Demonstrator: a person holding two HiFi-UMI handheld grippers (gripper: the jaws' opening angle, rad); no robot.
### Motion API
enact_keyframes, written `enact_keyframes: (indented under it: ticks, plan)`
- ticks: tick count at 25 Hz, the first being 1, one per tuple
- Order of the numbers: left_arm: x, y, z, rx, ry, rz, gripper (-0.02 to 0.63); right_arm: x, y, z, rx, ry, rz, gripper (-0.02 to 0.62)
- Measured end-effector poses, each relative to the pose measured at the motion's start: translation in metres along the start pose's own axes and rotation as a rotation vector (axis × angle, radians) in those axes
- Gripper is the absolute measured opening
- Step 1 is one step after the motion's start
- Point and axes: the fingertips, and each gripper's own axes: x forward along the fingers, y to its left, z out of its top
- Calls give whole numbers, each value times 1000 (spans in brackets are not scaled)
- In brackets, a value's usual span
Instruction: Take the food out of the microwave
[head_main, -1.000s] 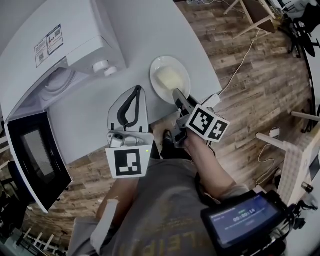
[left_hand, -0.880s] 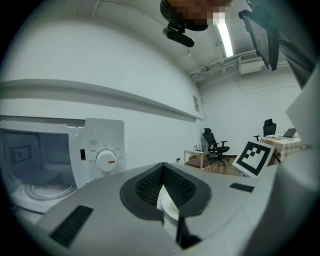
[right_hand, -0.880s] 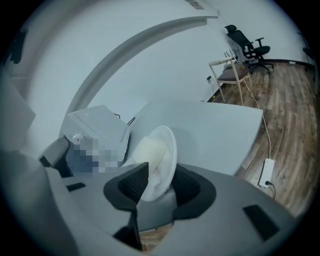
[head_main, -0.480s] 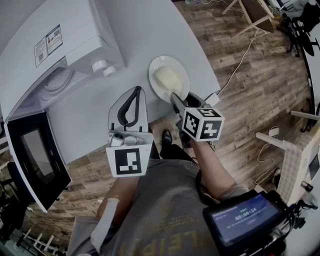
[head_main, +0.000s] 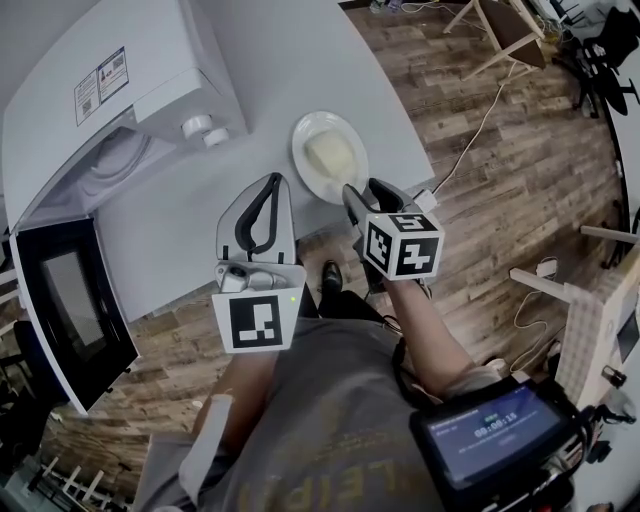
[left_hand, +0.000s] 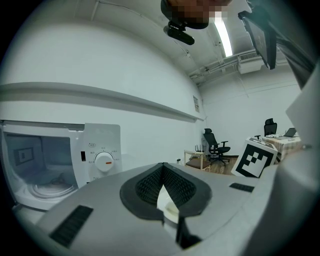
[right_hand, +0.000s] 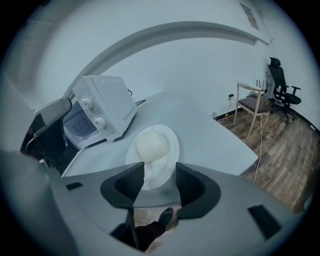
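A white plate (head_main: 301, 141) with a pale block of food (head_main: 330, 153) rests on the grey table (head_main: 300, 50), to the right of the white microwave (head_main: 150, 70). The microwave's door (head_main: 70, 320) hangs open. My right gripper (head_main: 366, 191) sits at the plate's near rim with its jaws opening. In the right gripper view the plate (right_hand: 173, 140) and the food (right_hand: 150, 144) lie just beyond the right gripper (right_hand: 160, 176), and the pads press on nothing. My left gripper (head_main: 272, 182) hovers over the table edge, shut and empty; the left gripper (left_hand: 163, 167) faces the microwave (left_hand: 102, 150).
The table's front edge runs just under both grippers, with wooden floor (head_main: 520, 150) beyond it. A cable (head_main: 480, 130) trails over the floor. Chairs (right_hand: 280, 90) stand at the far right. A screen device (head_main: 490, 440) hangs by the person's right arm.
My right gripper has rolled about its own axis and its jaws have spread apart at the plate's near rim. The left gripper has kept still.
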Motion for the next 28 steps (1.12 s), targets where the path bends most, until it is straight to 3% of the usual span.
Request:
enact_keyframes:
  ticks: [9,12,20,28]
  plan:
    - [-20,-6,16,-7,-19,58,8,-32,15,20,-51,-95,41,204]
    - [-29,-11,30,-10,-45,77,8,-58,35,44,-83,-210,97,202]
    - [-75,-14,97,17,-167,166,8,-163,124,111,-301,-583,269,81]
    - [-109,-4,137,60,-207,242,8,-221,186,136,-440,-769,338,17]
